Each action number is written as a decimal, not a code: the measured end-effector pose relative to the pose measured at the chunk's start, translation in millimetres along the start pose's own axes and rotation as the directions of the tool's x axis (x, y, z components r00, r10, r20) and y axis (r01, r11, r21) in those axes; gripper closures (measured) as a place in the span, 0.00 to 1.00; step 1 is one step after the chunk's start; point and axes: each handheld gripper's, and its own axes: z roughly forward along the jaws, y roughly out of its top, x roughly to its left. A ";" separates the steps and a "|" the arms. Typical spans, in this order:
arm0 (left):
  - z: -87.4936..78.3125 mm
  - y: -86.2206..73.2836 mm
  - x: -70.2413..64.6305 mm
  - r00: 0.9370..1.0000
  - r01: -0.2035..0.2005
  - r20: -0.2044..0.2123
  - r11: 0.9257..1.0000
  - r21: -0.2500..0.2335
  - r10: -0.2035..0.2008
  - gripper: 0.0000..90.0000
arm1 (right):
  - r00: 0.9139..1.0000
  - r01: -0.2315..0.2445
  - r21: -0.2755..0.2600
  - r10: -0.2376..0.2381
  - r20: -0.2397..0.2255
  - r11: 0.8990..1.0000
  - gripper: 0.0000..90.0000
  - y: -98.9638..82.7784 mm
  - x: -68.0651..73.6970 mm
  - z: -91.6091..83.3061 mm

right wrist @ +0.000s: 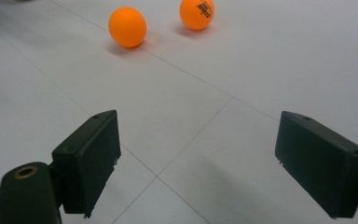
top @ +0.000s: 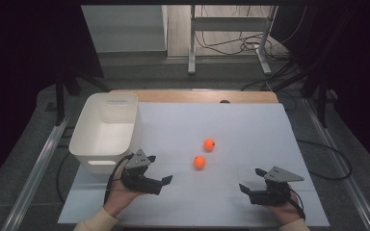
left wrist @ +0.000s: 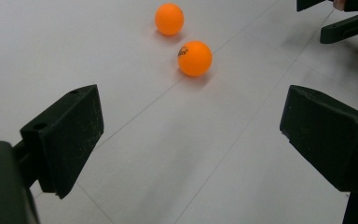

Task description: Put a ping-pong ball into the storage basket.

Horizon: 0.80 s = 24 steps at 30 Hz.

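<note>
Grippers, left [top: 160, 174] and right [top: 250, 182], wait open near the table's front edge; next, one must close on 1 of 2 balls [top: 199, 162] at centre.

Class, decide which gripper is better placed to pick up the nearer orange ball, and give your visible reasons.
Probably the left gripper. It sits open, closer to the nearer orange ball and beside the white bin. The right gripper, also open, lies farther off.
</note>
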 end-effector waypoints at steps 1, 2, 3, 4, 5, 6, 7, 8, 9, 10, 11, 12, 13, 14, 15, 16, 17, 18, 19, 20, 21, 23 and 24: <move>0.8 1.0 -0.2 1.000 -0.002 0.001 1.000 0.000 0.002 0.08 | 1.000 0.001 0.000 -0.001 0.000 1.000 0.16 0.0 0.0 0.0; 1.7 1.8 -0.4 1.000 -0.002 0.001 1.000 0.001 0.002 0.08 | 1.000 0.001 0.000 -0.001 0.000 1.000 0.16 -0.1 0.0 0.0; 2.5 2.6 -0.5 1.000 -0.003 0.002 1.000 0.002 0.003 0.08 | 1.000 0.001 0.001 -0.001 0.000 1.000 0.16 -0.1 -0.1 0.0; 3.6 3.4 -0.8 1.000 -0.002 0.003 1.000 0.003 0.002 0.08 | 1.000 0.001 0.001 -0.001 0.000 1.000 0.16 -0.1 -0.1 0.0; 3.6 3.4 -0.8 1.000 -0.002 0.003 1.000 0.003 0.002 0.08 | 1.000 0.001 0.001 -0.001 0.000 1.000 0.16 -0.1 -0.1 0.0; 4.8 4.5 -0.9 1.000 -0.004 0.005 1.000 0.005 0.004 0.08 | 1.000 0.003 0.001 -0.003 0.000 1.000 0.16 -0.2 -0.2 0.0; 5.3 5.0 -1.0 1.000 -0.004 0.005 1.000 0.006 0.004 0.08 | 1.000 0.003 0.001 -0.003 0.000 1.000 0.16 -0.2 -0.2 0.0; 5.3 5.0 -1.0 1.000 -0.004 0.005 1.000 0.006 0.004 0.08 | 1.000 0.003 0.001 -0.003 0.000 1.000 0.16 -0.2 -0.2 0.0; 6.2 6.0 -1.1 1.000 -0.006 0.007 1.000 0.006 0.005 0.08 | 1.000 0.003 0.001 -0.003 0.000 1.000 0.16 -0.2 -0.2 -0.1; 6.7 6.6 -1.2 1.000 -0.006 0.006 1.000 0.007 0.006 0.08 | 1.000 0.003 0.001 -0.003 -0.001 1.000 0.16 -0.1 -0.1 0.0; 7.4 7.2 -1.2 1.000 -0.005 0.007 1.000 0.006 0.005 0.08 | 1.000 0.003 0.001 -0.003 0.000 1.000 0.16 -0.2 -0.1 0.2; 8.0 7.7 -1.1 1.000 -0.006 0.009 1.000 0.007 0.006 0.08 | 1.000 0.003 0.002 -0.003 0.000 1.000 0.16 -0.2 0.0 0.3; 8.6 8.3 -1.3 1.000 -0.005 0.009 1.000 0.008 0.005 0.08 | 1.000 0.002 0.002 -0.002 0.000 1.000 0.16 -0.2 0.0 0.4; 9.1 8.7 -1.2 1.000 -0.007 0.010 1.000 0.009 0.007 0.08 | 1.000 0.003 0.004 -0.003 0.000 1.000 0.16 -0.2 -0.1 0.3; 10.0 9.4 -1.4 1.000 -0.007 0.011 1.000 0.010 0.007 0.08 | 1.000 0.003 0.004 -0.003 -0.001 1.000 0.16 -0.2 -0.1 0.4; 10.6 10.0 -1.4 1.000 -0.008 0.013 1.000 0.011 0.008 0.08 | 1.000 0.004 0.005 -0.004 -0.001 1.000 0.16 -0.2 0.0 0.4; 11.3 10.5 -1.5 1.000 -0.009 0.015 1.000 0.010 0.009 0.08 | 1.000 0.004 0.004 -0.004 -0.001 1.000 0.16 -0.3 0.0 0.7; 12.0 11.0 -1.7 1.000 -0.008 0.015 1.000 0.011 0.008 0.08 | 1.000 0.004 0.004 -0.004 -0.001 1.000 0.16 -0.4 0.0 0.7; 12.6 11.6 -1.6 1.000 -0.009 0.016 1.000 0.011 0.009 0.08 | 1.000 0.004 0.003 -0.004 -0.001 1.000 0.16 -0.4 -0.1 0.7; 13.3 12.3 -1.7 1.000 -0.009 0.019 1.000 0.011 0.008 0.08 | 1.000 0.004 0.005 -0.004 0.000 1.000 0.16 -0.4 -0.2 0.4; 13.8 12.9 -1.9 1.000 -0.009 0.020 1.000 0.011 0.009 0.08 | 1.000 0.004 0.005 -0.004 0.001 1.000 0.16 -0.4 -0.3 0.4; 14.9 14.0 -2.0 1.000 -0.009 0.022 1.000 0.011 0.008 0.08 | 1.000 0.004 0.004 -0.004 0.000 1.000 0.16 -0.6 -0.3 0.6; 14.9 14.0 -2.0 1.000 -0.009 0.022 1.000 0.011 0.008 0.08 | 1.000 0.004 0.004 -0.004 0.001 1.000 0.16 -0.6 -0.3 0.6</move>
